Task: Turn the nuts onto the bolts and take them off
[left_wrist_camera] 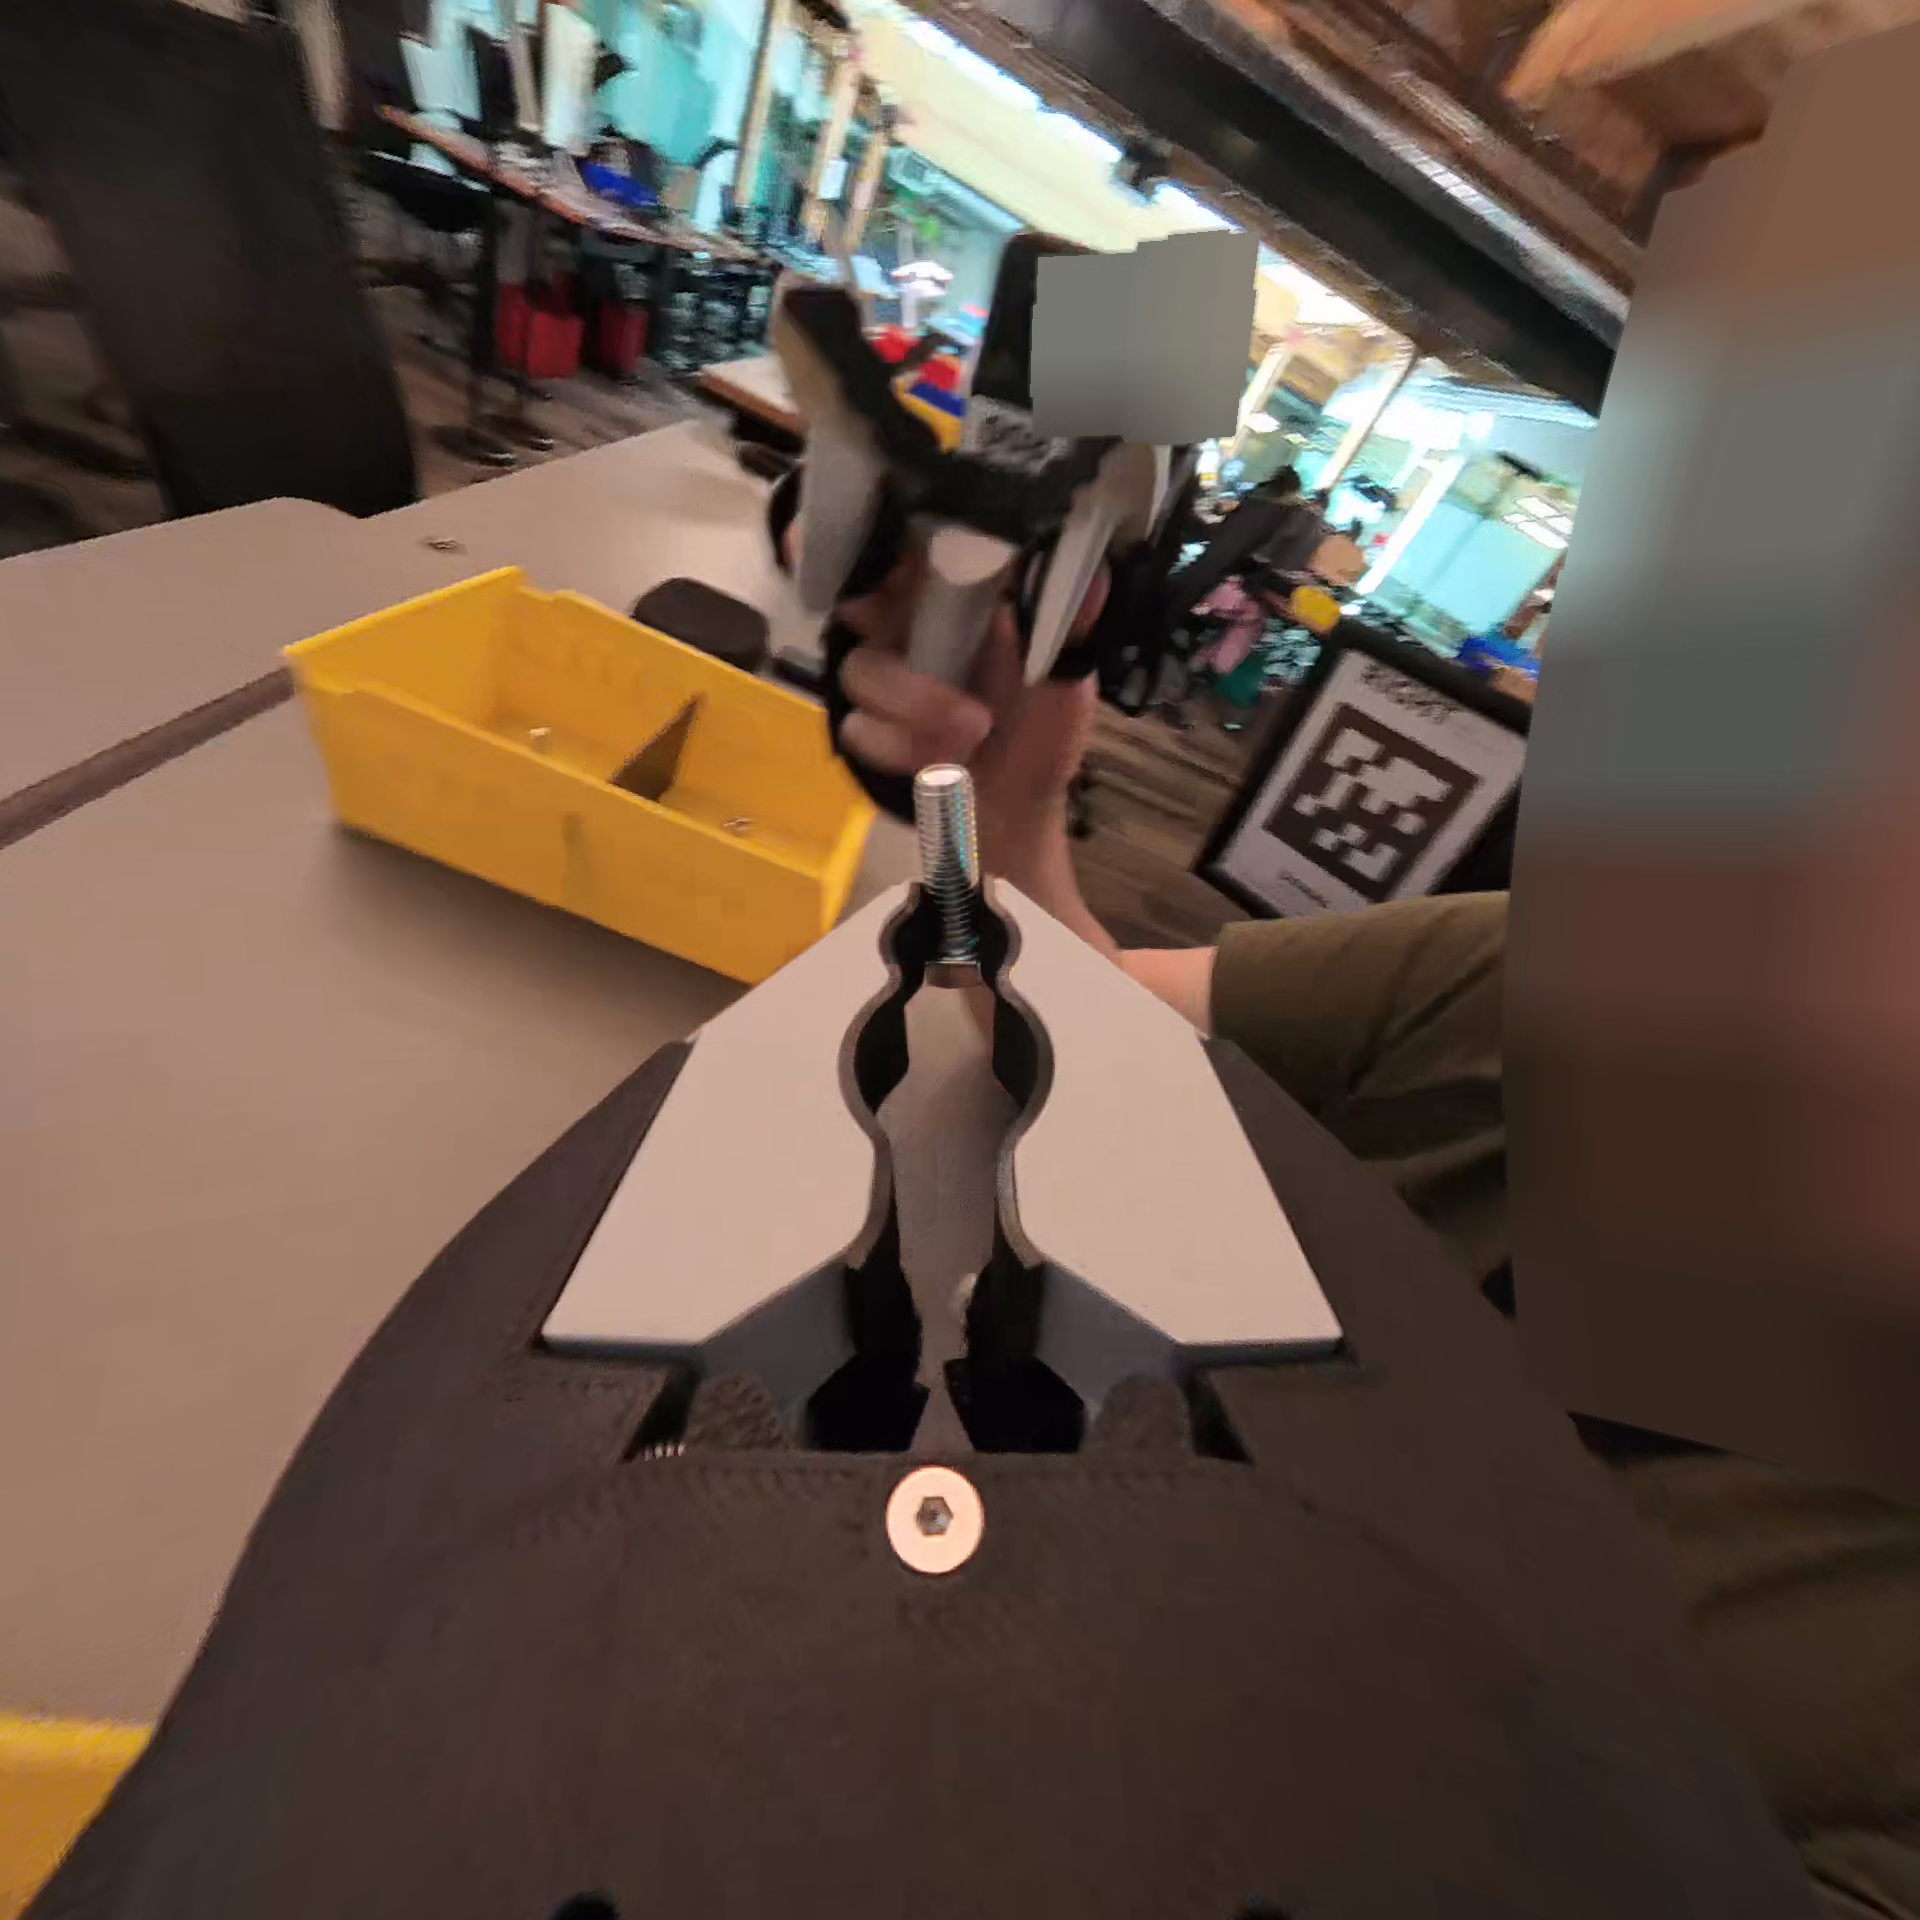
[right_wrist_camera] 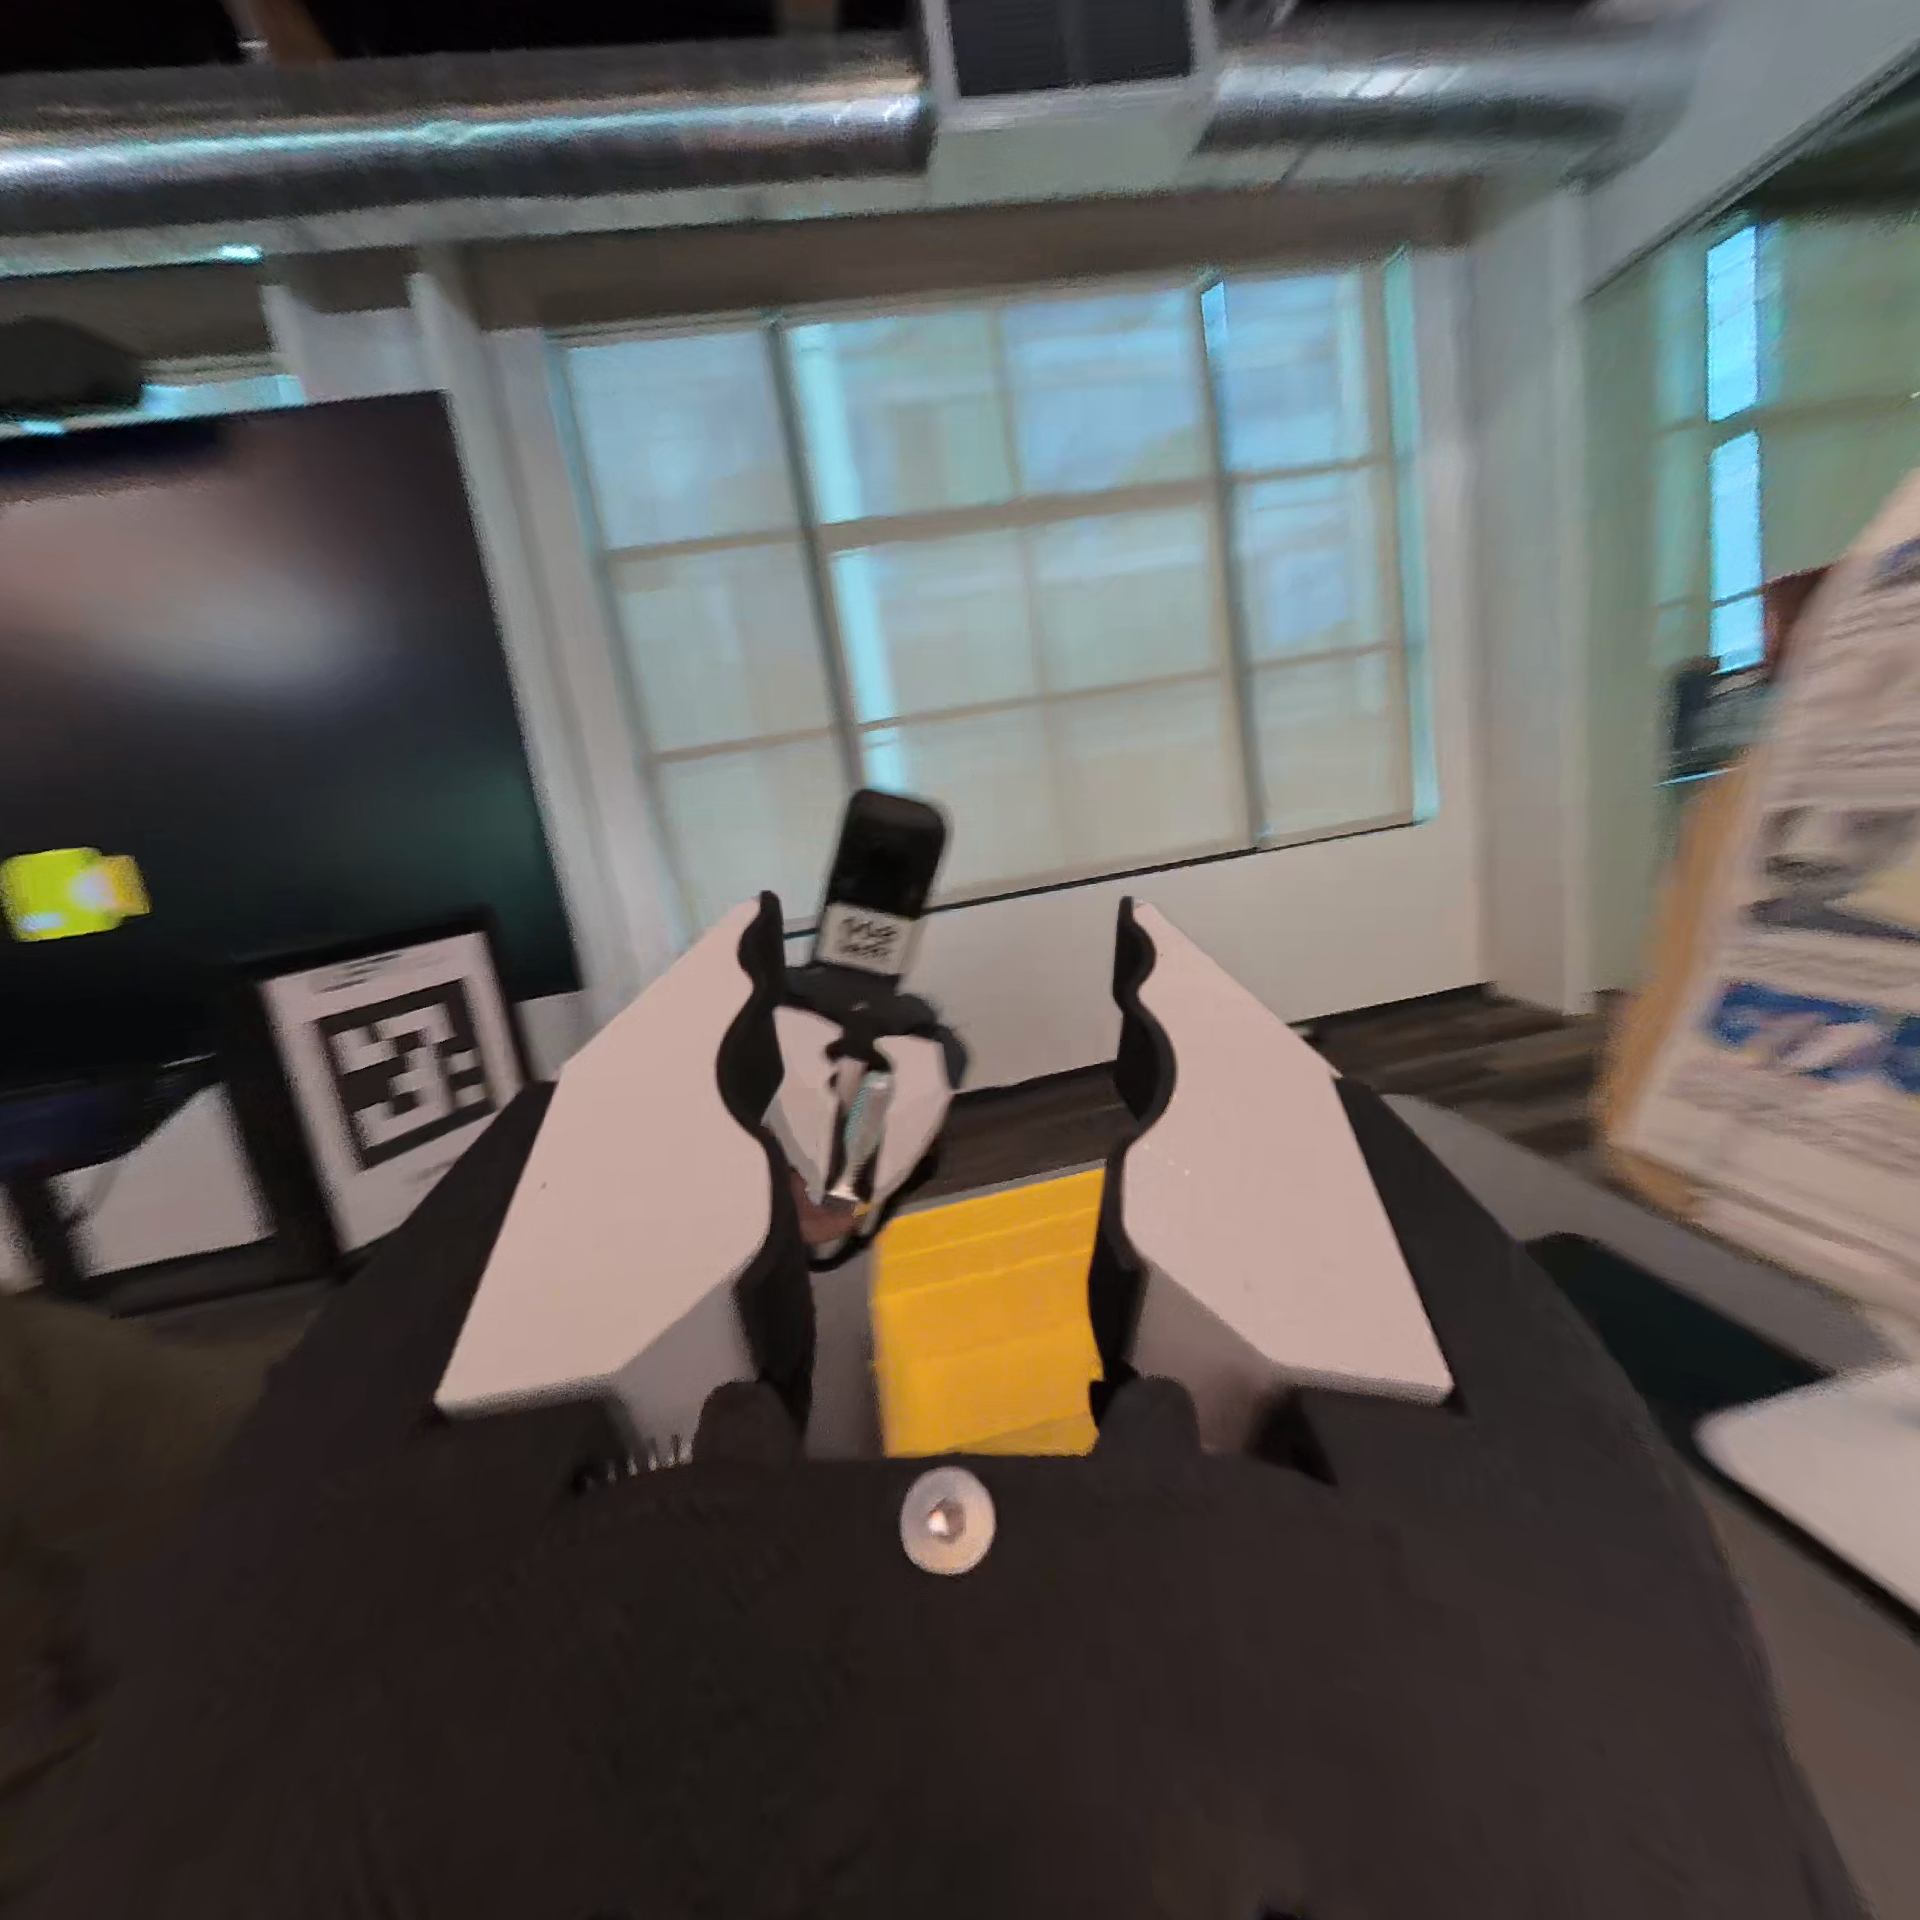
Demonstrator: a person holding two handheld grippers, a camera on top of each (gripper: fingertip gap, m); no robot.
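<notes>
Left wrist view: grey table [left_wrist_camera: 260, 1091] fills the left side, and your yellow bin [left_wrist_camera: 582, 769] sits on it with a divider across the middle. A couple of small metal parts lie in the bin's compartments (too small to tell nuts from bolts). Your left gripper [left_wrist_camera: 948, 914] is clamped on the bolt [left_wrist_camera: 945, 831], head pinched in the front notch, threaded shank sticking out past the fingertips, no nut on the visible thread. Your right gripper [left_wrist_camera: 956, 540] is beyond it, held up off the table in your hand [left_wrist_camera: 935, 707], blurred. In the right wrist view that gripper [right_wrist_camera: 940, 935] has its fingers spread wide with nothing between them; the left one and its bolt [right_wrist_camera: 857, 1138] are visible through the gap, above the bin [right_wrist_camera: 987, 1320]
</notes>
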